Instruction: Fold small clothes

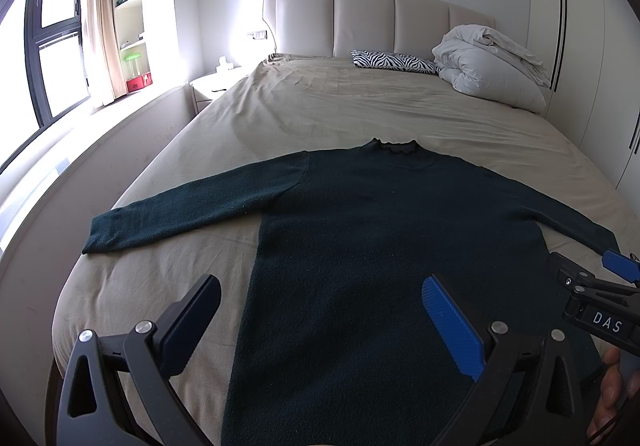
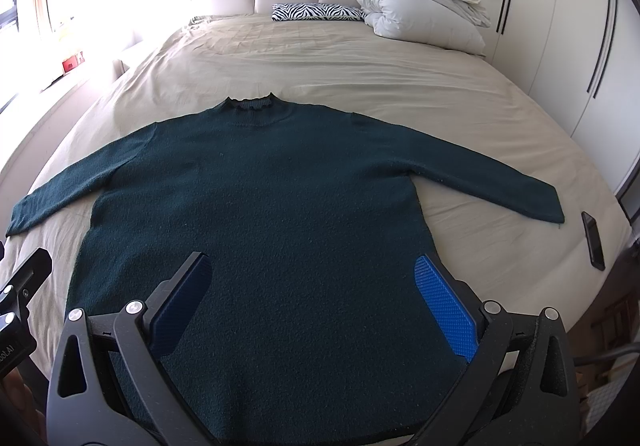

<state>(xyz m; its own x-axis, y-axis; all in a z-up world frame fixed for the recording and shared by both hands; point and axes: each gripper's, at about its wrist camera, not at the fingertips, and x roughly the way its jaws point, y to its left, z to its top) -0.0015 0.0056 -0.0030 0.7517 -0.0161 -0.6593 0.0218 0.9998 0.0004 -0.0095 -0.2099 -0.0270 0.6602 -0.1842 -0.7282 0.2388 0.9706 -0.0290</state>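
1. left wrist view: the left gripper (image 1: 320, 310) hangs over the lower left part of a dark green sweater (image 1: 380, 246), its jaws spread wide with nothing between them; one finger sits over the beige bedsheet (image 1: 280, 106), the blue-padded one over the knit; the sweater lies flat on the bed, collar toward the padded headboard (image 1: 376, 22), its left sleeve stretched out sideways; the right gripper (image 1: 600, 278) shows at the right edge beside the other sleeve, and i cannot tell from here how its jaws stand; a zebra-print pillow (image 1: 394, 61) and a bundled white duvet (image 1: 488, 62) lie at the head of the bed.

2. right wrist view: the right gripper (image 2: 312, 302) hovers above the sweater's (image 2: 256, 206) lower body near the hem, jaws spread apart and pinching nothing; both sleeves lie out to the sides; a dark phone (image 2: 593, 240) rests on the sheet just beyond the right cuff; the left gripper (image 2: 20, 286) is partly visible at the left edge.
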